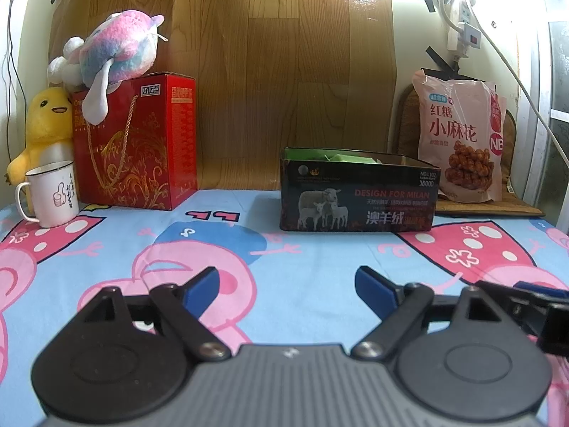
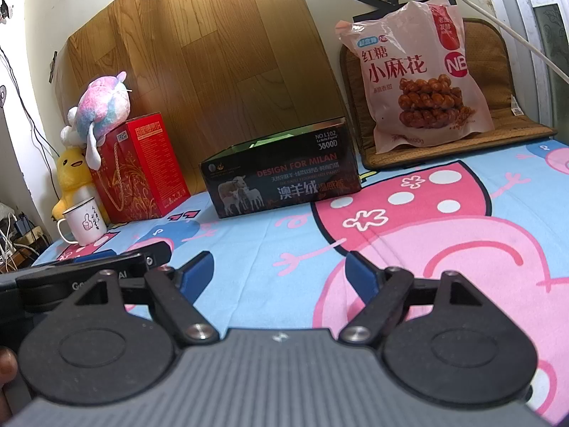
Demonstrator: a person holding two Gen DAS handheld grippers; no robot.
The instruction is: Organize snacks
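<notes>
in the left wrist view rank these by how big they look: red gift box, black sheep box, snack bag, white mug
1. black sheep box and red gift box: look about alike, unranked
2. snack bag, set farther back, so true size is unsure
3. white mug, clearly smallest

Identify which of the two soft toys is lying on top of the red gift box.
The pink-and-blue plush toy lies on the red gift box; the yellow duck plush sits upright on the bedsheet beside the box.

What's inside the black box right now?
Green packets show above the near wall of the black box, toward its middle and back. The wall hides the rest of the inside, so how many there are, and anything below them, cannot be seen.
</notes>
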